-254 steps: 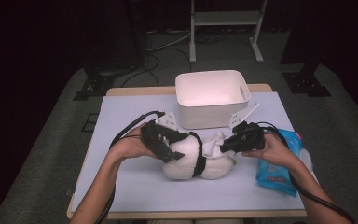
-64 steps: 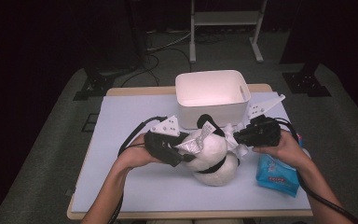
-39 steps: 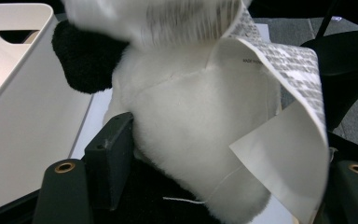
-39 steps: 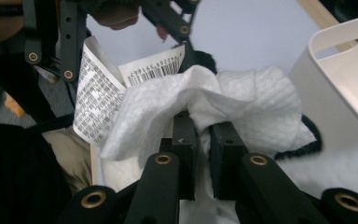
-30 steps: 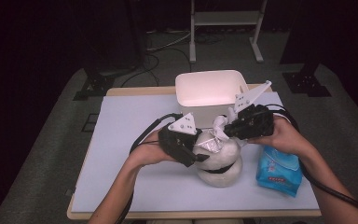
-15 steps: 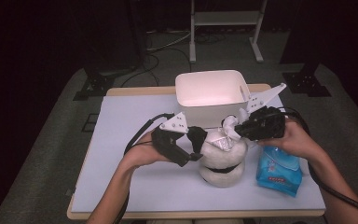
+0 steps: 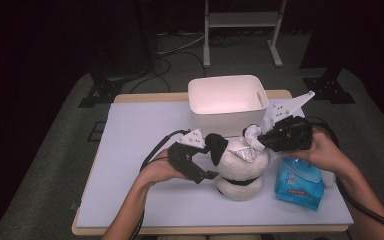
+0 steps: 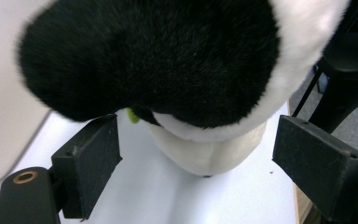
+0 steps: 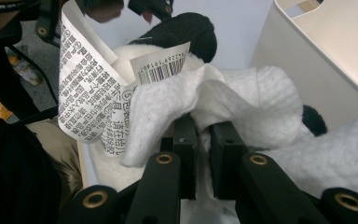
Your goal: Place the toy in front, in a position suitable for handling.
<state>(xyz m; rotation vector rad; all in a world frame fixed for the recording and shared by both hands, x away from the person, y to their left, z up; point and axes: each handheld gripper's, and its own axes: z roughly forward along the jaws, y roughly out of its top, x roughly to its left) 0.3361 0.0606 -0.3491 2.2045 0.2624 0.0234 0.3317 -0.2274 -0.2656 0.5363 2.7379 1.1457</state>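
A black and white plush toy (image 7: 241,172) stands on the table's middle. My left gripper (image 7: 208,161) is at its left side, open, its jaws wide apart on either side of a black furry part (image 8: 158,60), with the toy's white body (image 8: 209,151) behind. My right gripper (image 7: 261,142) comes in from the right and is shut on a fold of the toy's white fabric (image 9: 233,98) near its top. A printed paper tag (image 9: 84,93) with a barcode hangs from the toy just left of those jaws.
A white plastic bin (image 7: 227,100) stands just behind the toy; its wall (image 9: 326,51) is close to my right gripper. A blue packet of wipes (image 7: 300,182) lies under the right hand. The light table top (image 7: 140,135) stretches to the left.
The toy, lying flat between both grippers at first, now stands upright. My right gripper has taken hold of its white fabric; over the last half second both hands hardly moved.
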